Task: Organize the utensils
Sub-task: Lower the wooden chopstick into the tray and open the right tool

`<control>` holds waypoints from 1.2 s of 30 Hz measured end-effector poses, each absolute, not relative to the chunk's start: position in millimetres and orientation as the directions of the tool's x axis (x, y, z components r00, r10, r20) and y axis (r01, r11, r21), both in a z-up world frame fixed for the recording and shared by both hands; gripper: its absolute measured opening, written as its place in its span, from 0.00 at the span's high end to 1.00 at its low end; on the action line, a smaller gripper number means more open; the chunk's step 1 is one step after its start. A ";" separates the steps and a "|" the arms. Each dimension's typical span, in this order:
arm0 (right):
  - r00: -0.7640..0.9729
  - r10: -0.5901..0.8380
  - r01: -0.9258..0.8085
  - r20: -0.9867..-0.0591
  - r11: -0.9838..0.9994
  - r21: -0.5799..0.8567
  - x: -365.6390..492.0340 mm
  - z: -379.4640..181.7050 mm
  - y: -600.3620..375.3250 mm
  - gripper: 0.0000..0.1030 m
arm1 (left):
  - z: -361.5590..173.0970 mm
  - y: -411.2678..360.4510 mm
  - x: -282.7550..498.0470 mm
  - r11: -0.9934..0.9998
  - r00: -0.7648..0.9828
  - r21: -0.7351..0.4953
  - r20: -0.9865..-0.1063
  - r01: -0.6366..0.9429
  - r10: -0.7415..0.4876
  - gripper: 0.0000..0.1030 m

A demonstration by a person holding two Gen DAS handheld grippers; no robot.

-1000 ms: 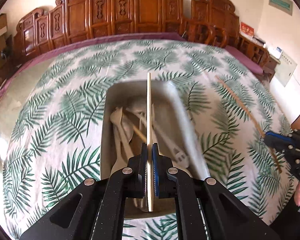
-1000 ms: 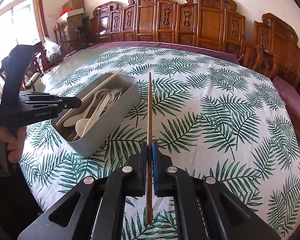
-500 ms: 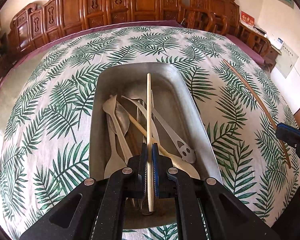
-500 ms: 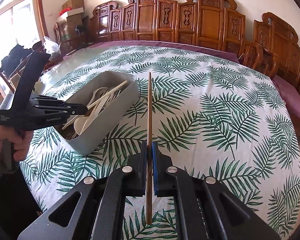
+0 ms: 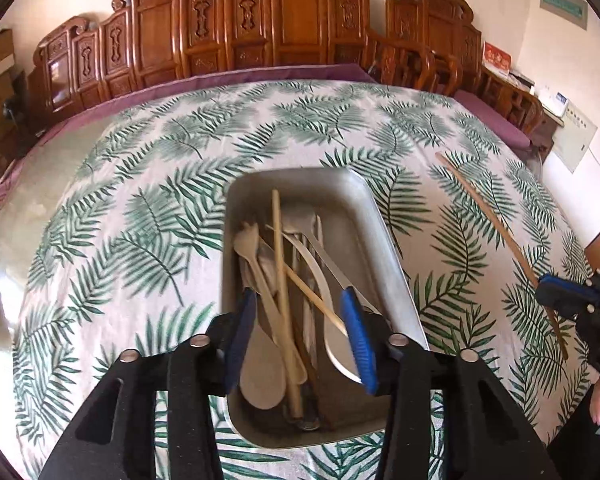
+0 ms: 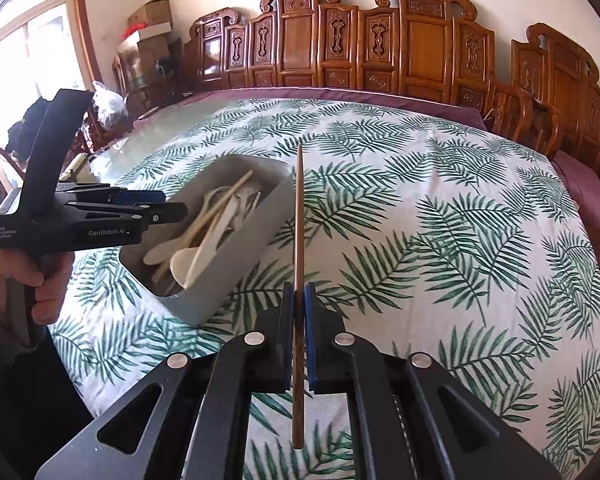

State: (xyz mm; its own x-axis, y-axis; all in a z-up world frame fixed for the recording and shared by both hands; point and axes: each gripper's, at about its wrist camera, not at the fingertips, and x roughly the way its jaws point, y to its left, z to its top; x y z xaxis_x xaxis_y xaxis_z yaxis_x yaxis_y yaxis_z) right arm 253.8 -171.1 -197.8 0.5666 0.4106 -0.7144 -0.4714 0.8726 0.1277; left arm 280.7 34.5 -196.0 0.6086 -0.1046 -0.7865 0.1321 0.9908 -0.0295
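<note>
The left gripper (image 5: pixel 300 320) hung over the near end of the grey bin (image 5: pixel 392 264), fingers spread wide and holding nothing. Below them a pale chopstick (image 5: pixel 281 280) lay lengthwise in the bin, resting across the spoons (image 5: pixel 260 376) and a second stick (image 5: pixel 312 292) that crossed it. The right gripper (image 6: pixel 299 300) was clamped tight on a darker chopstick (image 6: pixel 299 216), held level above the leaf-print cloth (image 6: pixel 440 240), just right of the bin (image 6: pixel 236 276), its tip pointing towards the carved chairs (image 6: pixel 420 48).
</note>
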 end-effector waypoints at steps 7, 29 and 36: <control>0.561 0.432 -0.478 -0.706 0.866 0.150 260.3 -189.5 -149.7 0.94 | -182.2 53.7 280.6 0.996 0.645 -0.024 -0.761 0.086 -0.074 0.35; 0.506 0.509 -0.473 -0.697 0.839 0.269 294.0 -198.4 -72.8 0.94 | -171.4 87.2 277.8 0.998 0.666 -0.059 -0.743 0.032 -0.065 0.15; 0.498 0.512 -0.437 -0.699 0.845 0.308 308.2 -209.3 -55.8 0.94 | -172.1 93.2 277.1 0.998 0.662 -0.061 -0.747 0.027 -0.064 0.15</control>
State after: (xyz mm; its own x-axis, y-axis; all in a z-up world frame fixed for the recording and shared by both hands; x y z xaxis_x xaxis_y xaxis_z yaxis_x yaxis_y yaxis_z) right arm 308.2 -55.8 -209.3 0.4982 0.5125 -0.6994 -0.4372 0.8451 0.3078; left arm 277.1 93.2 -172.1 0.6620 -0.0636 -0.7468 0.0269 0.9978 -0.0611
